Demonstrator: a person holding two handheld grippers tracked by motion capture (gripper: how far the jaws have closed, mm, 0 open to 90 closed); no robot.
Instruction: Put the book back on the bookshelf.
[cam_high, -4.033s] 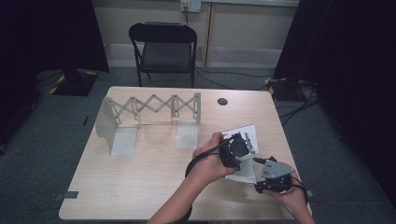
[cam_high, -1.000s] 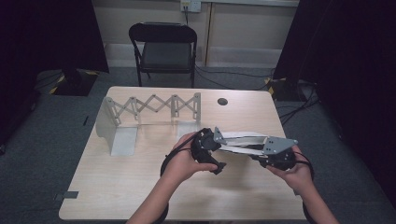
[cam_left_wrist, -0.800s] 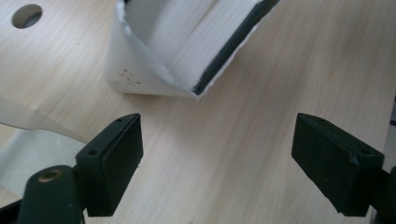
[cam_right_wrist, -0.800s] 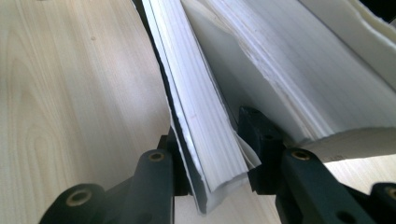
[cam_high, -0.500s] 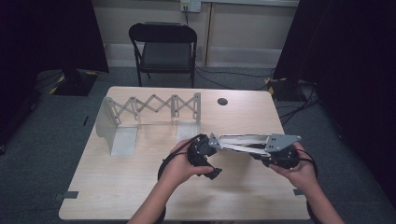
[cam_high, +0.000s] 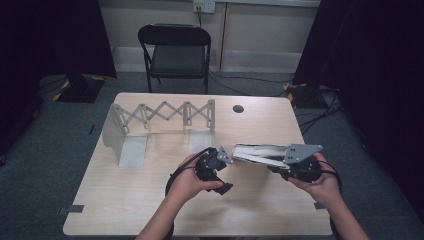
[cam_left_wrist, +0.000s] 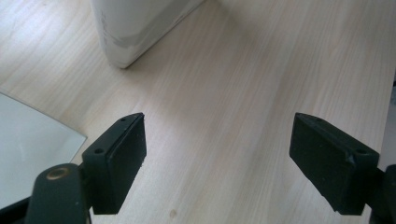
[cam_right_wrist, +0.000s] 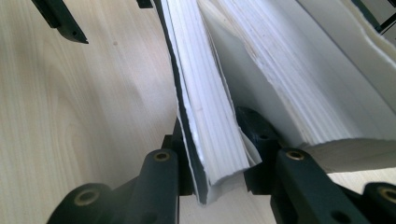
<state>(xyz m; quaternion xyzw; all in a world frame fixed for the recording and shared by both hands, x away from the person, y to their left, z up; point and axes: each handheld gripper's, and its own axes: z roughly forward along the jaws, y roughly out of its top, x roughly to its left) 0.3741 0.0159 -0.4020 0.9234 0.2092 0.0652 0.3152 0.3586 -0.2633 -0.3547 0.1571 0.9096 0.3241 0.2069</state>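
On the table (cam_high: 150, 210) from above: book (cam_high: 260, 152) held edge-up off the wood, between the hands, lifted from flat seconds ago and now swung out lengthwise; rack (cam_high: 160, 117) well apart behind. Left gripper (cam_high: 220, 172) near the book's left end, let go of it since a second ago. Along the left gripper's jaws: spread wide over bare wood, empty, book corner (cam_left_wrist: 126, 28) ahead. Along the right gripper (cam_right_wrist: 217, 182): clenched on a wad of pages (cam_right_wrist: 210, 126), cover splaying. Probably ready for carrying to the rack.
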